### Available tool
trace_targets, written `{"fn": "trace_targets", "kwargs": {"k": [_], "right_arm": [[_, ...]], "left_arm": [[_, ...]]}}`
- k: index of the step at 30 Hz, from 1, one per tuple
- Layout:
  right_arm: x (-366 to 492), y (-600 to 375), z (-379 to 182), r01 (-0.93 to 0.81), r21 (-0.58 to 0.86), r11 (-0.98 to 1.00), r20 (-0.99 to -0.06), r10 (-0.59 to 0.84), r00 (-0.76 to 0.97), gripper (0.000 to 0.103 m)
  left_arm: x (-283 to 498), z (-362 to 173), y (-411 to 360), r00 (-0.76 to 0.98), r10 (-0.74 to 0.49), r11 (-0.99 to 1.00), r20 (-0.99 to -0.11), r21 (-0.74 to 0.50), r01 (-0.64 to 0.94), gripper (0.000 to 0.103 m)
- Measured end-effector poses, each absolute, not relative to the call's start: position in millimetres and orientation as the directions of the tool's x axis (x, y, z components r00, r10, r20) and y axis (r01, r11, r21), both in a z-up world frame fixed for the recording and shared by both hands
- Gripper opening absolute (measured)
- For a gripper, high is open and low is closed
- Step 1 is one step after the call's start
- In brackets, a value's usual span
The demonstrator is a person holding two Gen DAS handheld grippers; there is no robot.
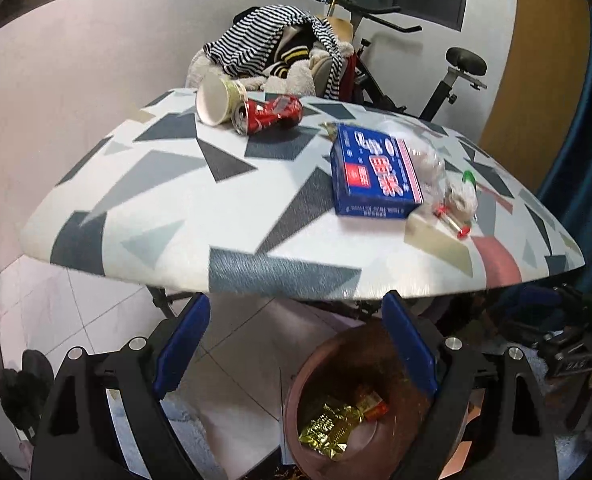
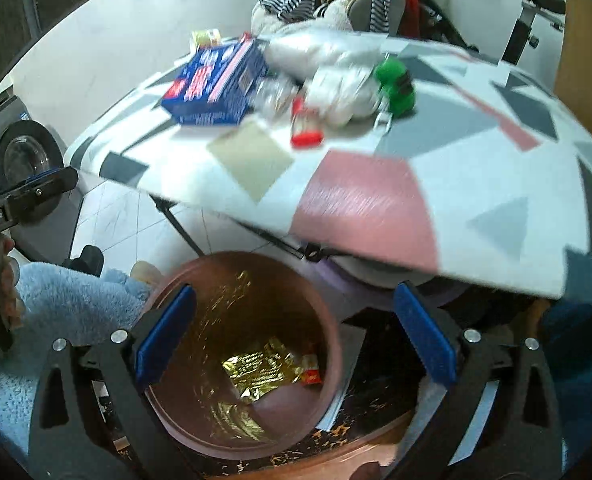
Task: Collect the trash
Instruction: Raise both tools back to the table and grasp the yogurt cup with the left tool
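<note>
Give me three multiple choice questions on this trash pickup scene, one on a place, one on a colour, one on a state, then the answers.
1. Where is the gold wrapper?
A. in the bin
B. on the table
C. in a claw

2. What colour is the flat box?
A. green
B. blue
C. yellow

3. How is the soda can?
A. upright
B. crushed, on its side
C. in the bin

Answers: 1 A, it lies at the bottom of the brown bin. 2 B, blue with red print. 3 B, dented and lying beside the paper cup.
</note>
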State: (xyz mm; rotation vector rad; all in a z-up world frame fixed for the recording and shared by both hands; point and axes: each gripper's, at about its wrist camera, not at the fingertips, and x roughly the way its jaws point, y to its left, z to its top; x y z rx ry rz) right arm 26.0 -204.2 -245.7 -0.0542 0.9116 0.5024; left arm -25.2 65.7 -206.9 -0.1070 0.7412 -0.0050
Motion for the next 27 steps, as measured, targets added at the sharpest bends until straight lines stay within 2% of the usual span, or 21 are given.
{"fn": "trace_targets", "kwargs": {"k": [12, 19, 21, 27], "right_arm": [[67, -230, -188, -0.448, 0.131, 0.884, -0.727, 0.393, 0.563, 0.097], [95, -235, -172, -0.436, 0.074, 0.897, -0.73, 0.347, 0.59, 0.097], [105, -237, -170, -0.427, 0.078, 0.901, -0.727, 0.344, 0.594, 0.097], [141, -241, -166, -0.392, 0.104, 0.914, -0.725, 0.34, 0.599, 0.097]], "left_arm": [[10, -158, 98, 0.778, 0.0, 1.0, -0.628, -0.021, -0.017, 0.086], [46, -144, 121, 0.769, 0.013, 1.0, -0.639, -0.001, -0.018, 0.086], [62, -141, 127, 0.76, 0.011, 1.0, -0.65, 0.007, -0.009, 0.086], [151, -121, 140, 0.733, 0.043, 0.987, -0.678, 0.144, 0.075, 0.086]]}}
